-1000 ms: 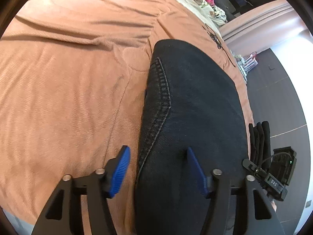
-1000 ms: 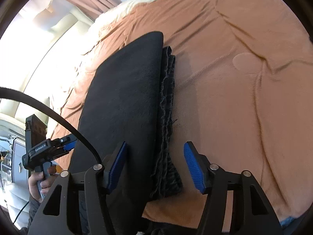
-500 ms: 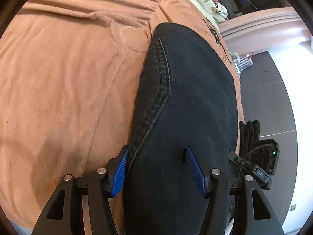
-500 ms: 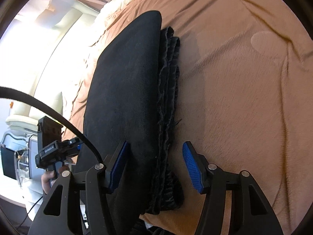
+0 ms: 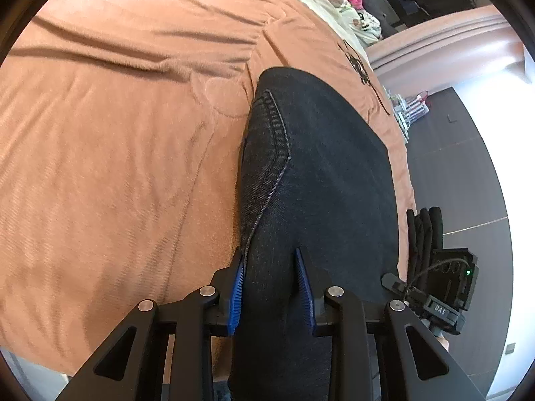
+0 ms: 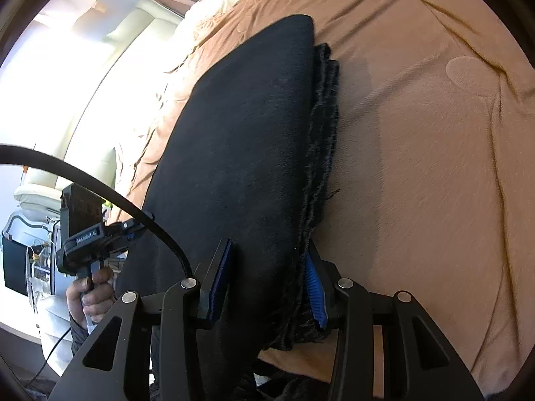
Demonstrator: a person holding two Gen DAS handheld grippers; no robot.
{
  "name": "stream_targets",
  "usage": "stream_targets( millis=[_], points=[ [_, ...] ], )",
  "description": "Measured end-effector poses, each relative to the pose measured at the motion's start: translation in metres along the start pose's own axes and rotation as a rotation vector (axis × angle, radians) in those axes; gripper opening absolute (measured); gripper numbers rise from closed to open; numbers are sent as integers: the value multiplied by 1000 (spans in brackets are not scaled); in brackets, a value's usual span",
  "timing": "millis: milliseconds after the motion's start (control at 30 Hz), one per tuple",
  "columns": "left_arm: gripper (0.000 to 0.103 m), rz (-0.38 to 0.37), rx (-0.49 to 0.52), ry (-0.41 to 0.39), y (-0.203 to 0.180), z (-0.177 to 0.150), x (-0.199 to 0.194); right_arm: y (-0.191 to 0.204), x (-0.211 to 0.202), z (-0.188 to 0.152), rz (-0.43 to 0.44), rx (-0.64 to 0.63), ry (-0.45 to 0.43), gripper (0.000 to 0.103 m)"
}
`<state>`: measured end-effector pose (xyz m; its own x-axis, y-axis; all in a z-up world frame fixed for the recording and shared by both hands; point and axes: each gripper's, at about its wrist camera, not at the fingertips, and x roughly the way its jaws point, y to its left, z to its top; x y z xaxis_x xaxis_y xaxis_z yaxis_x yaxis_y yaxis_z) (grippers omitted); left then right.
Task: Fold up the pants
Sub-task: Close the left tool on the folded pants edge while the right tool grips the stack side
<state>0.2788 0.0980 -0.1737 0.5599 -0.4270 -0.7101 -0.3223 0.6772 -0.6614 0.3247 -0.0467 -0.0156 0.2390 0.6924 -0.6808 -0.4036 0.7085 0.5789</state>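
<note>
I see the left gripper [image 5: 271, 284] with its jaws closing on the seamed edge of the pants [image 5: 317, 173], the blue pads pressing a fold of denim between them. My right gripper [image 6: 267, 277] has its jaws closing on the opposite layered edge, fabric pinched between both pads. The pants lie folded on the bed, along the near edge of its orange blanket [image 5: 117, 150].

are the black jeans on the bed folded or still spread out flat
Folded: the black jeans show stacked layered edges along one side on the bed.
</note>
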Motion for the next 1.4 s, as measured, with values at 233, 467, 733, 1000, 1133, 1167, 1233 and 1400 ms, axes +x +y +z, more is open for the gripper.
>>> stream_targets(
  millis=[233,467,733,1000,1133,1167,1233,1400],
  points=[
    [28,56,28,-43,9,13,-27,22,12,-22,35,-22,31,39],
    [33,70,6,-11,35,17,-25,14,16,-22,25,24,52,42],
    [49,84,15,-3,42,36,-14,-8,11,-1,14,97,-35,51],
    [49,88,71,36,25,60,9,-29,22,15,44,124,-60,51],
    [49,83,90,65,18,72,24,-37,30,15,97,175,-58,51],
    [49,82,93,70,17,75,27,-43,27,12,115,188,-55,51],
    [49,75,100,80,16,79,32,-51,31,8,142,212,-47,52],
    [50,58,102,105,15,90,44,-72,27,-1,190,239,-36,55]
  ],
)
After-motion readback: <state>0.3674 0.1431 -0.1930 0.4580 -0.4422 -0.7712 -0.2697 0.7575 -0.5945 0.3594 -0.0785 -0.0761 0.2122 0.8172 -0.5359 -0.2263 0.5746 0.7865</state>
